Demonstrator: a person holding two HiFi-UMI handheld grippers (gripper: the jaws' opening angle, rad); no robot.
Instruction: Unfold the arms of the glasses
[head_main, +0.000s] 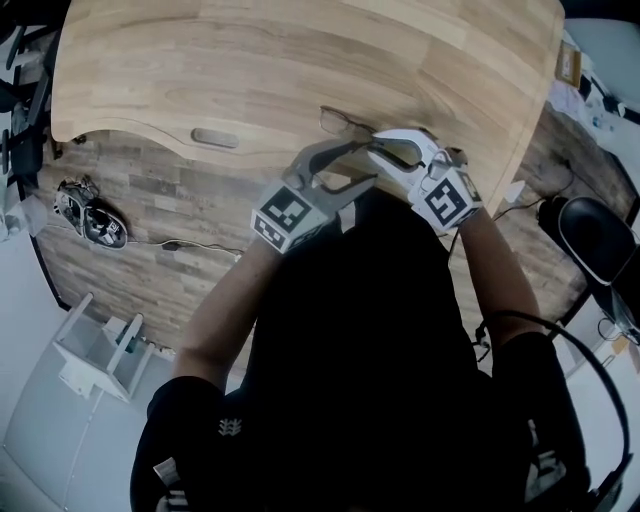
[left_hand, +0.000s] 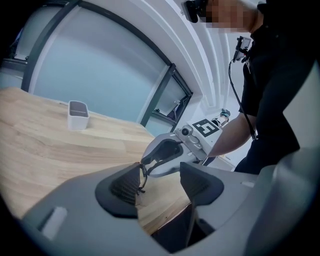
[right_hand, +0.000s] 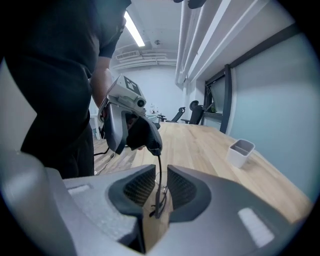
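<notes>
glasses (right_hand: 159, 165): thin dark wire
left gripper (left_hand: 159, 181): ribbed fingers pretty wide
right gripper (right_hand: 161, 187): fingers narrow, loose round glasses arm
table (head_main: 300, 60): pale woodgrain

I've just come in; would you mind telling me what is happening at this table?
A person holds a gripper in each hand and works on a pair of glasses at the edge of the wooden table. The right gripper has a thin part of the glasses between its pads, which stand just clear of it. The left gripper is wide open, with the glasses close beside one pad. How far the arms are unfolded I cannot tell.
</notes>
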